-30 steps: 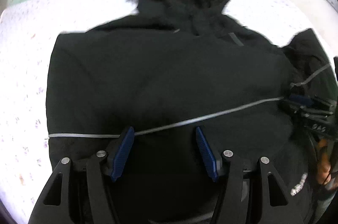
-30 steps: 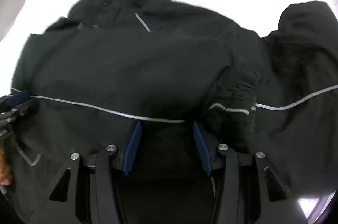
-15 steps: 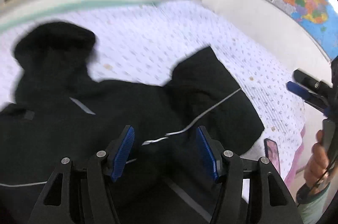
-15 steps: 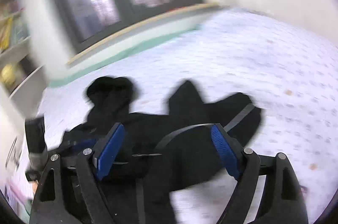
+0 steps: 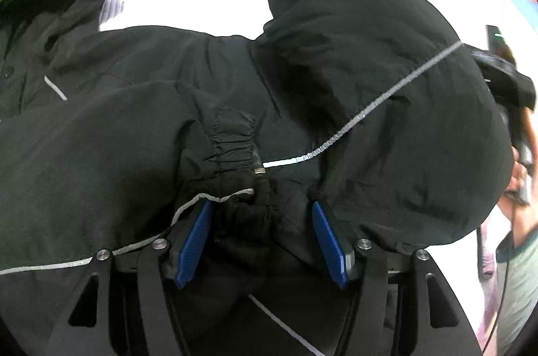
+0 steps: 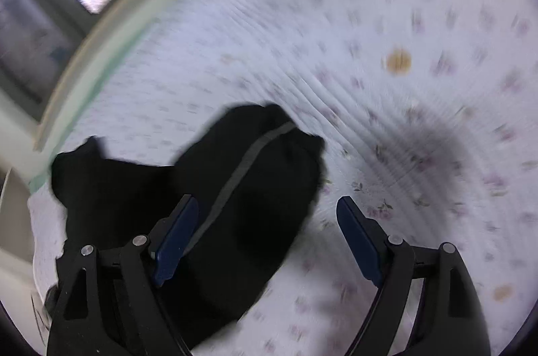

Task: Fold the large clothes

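Observation:
A large black hooded jacket [image 5: 134, 127] with thin grey reflective stripes lies on a bed. One sleeve is folded across the body, its elastic cuff [image 5: 235, 147] near the middle. The other sleeve [image 5: 380, 60] bulges at the right. My left gripper [image 5: 260, 231] is open, low over the jacket, with the cuff fabric just ahead of and between its blue pads, not clamped. My right gripper [image 6: 265, 235] is open and empty, above the end of that sleeve [image 6: 255, 174], which lies under its left pad [image 6: 175, 235]. This view is blurred.
The bed sheet [image 6: 386, 87] is white with small flower prints and runs far to the right. A wooden and green bed edge [image 6: 87, 53] and a window lie at the far left. The person's hand and the other gripper [image 5: 514, 127] show at the right of the left wrist view.
Both grippers swung away from the jacket's hem and came back. The left one has dropped close over the folded sleeve cuff. The right one has moved right over the outstretched sleeve and opened wider.

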### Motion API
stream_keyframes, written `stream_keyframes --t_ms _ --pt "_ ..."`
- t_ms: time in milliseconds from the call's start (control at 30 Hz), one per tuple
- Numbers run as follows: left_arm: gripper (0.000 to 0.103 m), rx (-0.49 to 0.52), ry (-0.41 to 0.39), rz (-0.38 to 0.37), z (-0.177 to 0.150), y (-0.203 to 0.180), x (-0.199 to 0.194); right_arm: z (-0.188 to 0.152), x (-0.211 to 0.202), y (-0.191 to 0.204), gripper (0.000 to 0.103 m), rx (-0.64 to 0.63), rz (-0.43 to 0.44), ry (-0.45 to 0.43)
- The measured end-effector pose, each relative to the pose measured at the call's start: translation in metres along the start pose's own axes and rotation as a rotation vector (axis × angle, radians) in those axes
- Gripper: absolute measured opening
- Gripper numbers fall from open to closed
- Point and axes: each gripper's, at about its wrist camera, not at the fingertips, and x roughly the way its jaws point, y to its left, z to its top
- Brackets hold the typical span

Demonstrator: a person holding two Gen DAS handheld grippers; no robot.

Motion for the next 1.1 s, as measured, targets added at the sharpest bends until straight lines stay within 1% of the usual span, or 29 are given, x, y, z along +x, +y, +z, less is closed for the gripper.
stream_keyframes --t_ms 33,100,133,167,200,233,267,300,333,367,400,467,500,533,567,600,667,700,733,767,833,867,900,967,1033,1067,1100 --pt "0.064 0.008 -0.006 0.007 -0.001 -0.002 0.0 0.002 0.018 -0.007 0.087 0.031 0.005 0.022" --pt "0.065 0.024 -0.021 0.015 -0.003 -0.007 0.0 0.003 0.034 -0.011 0.088 0.042 0.026 0.016" --pt "0.065 0.027 -0.024 0.019 -0.004 -0.008 -0.001 0.004 0.036 -0.006 0.088 0.014 0.038 -0.005" --pt "0.065 0.032 -0.026 0.025 -0.005 -0.009 -0.002 0.005 0.038 0.001 0.085 -0.019 0.061 -0.015" --pt "0.065 0.037 -0.027 0.031 -0.006 -0.011 -0.003 0.005 0.037 0.007 0.065 -0.041 0.082 -0.015" --pt "0.065 0.04 -0.027 0.037 -0.007 -0.015 -0.002 0.003 0.036 0.016 0.05 -0.081 0.091 -0.013" --pt "0.065 0.041 -0.027 0.04 -0.006 -0.019 0.0 0.001 0.033 0.022 0.043 -0.109 0.095 -0.012" --pt "0.065 0.041 -0.028 0.04 -0.003 -0.017 0.002 -0.002 0.027 0.029 0.025 -0.14 0.091 -0.022" --pt "0.065 0.041 -0.03 0.04 -0.001 -0.02 0.005 -0.003 0.019 0.031 0.02 -0.156 0.088 -0.037" --pt "0.065 0.041 -0.035 0.038 -0.001 -0.022 0.002 -0.004 0.009 0.032 0.019 -0.163 0.08 -0.06" --pt "0.065 0.045 -0.041 0.039 -0.001 -0.024 -0.003 -0.005 -0.009 0.03 0.017 -0.174 0.066 -0.102" --pt "0.065 0.061 -0.062 0.042 0.002 -0.03 -0.015 -0.004 -0.057 0.019 0.017 -0.185 0.013 -0.213" --pt "0.065 0.065 -0.081 0.041 0.0 -0.035 -0.025 -0.004 -0.073 0.015 0.017 -0.186 -0.009 -0.244" --pt "0.065 0.067 -0.105 0.039 0.001 -0.043 -0.035 -0.002 -0.099 0.005 0.016 -0.183 -0.049 -0.298" --pt "0.065 0.066 -0.132 0.032 0.005 -0.047 -0.044 -0.001 -0.117 -0.002 0.016 -0.177 -0.069 -0.332" --pt "0.065 0.059 -0.168 0.013 0.009 -0.053 -0.056 0.001 -0.139 -0.014 0.016 -0.165 -0.086 -0.37" --pt "0.065 0.052 -0.204 -0.019 0.018 -0.062 -0.066 0.003 -0.173 -0.037 0.016 -0.134 -0.101 -0.411" --pt "0.065 0.056 -0.2 -0.04 0.024 -0.066 -0.069 0.005 -0.179 -0.042 0.016 -0.126 -0.092 -0.409" --pt "0.065 0.063 -0.182 -0.051 0.025 -0.071 -0.064 0.005 -0.184 -0.05 0.016 -0.111 -0.08 -0.401" --pt "0.065 0.068 -0.155 -0.06 0.026 -0.076 -0.055 0.004 -0.185 -0.054 0.016 -0.104 -0.088 -0.396" --pt "0.065 0.061 -0.005 -0.047 0.021 -0.079 -0.01 -0.001 -0.176 -0.059 0.015 -0.103 -0.135 -0.376" --pt "0.064 0.049 0.055 -0.043 0.014 -0.075 0.008 -0.002 -0.171 -0.06 0.016 -0.103 -0.142 -0.362" --pt "0.064 0.045 0.081 -0.023 0.009 -0.073 0.023 -0.005 -0.158 -0.061 0.015 -0.095 -0.132 -0.322" --pt "0.065 0.082 0.05 -0.005 0.006 -0.08 0.017 -0.009 -0.144 -0.055 0.015 -0.103 -0.141 -0.29" --pt "0.065 0.097 0.026 -0.053 0.006 -0.08 -0.002 -0.016 -0.141 -0.046 0.015 -0.154 -0.079 -0.277" --pt "0.065 0.102 0.009 -0.067 0.008 -0.073 -0.009 -0.017 -0.142 -0.039 0.015 -0.171 -0.045 -0.28" --pt "0.065 0.108 -0.023 -0.065 0.008 -0.068 -0.026 -0.022 -0.147 -0.029 0.015 -0.195 -0.012 -0.287"
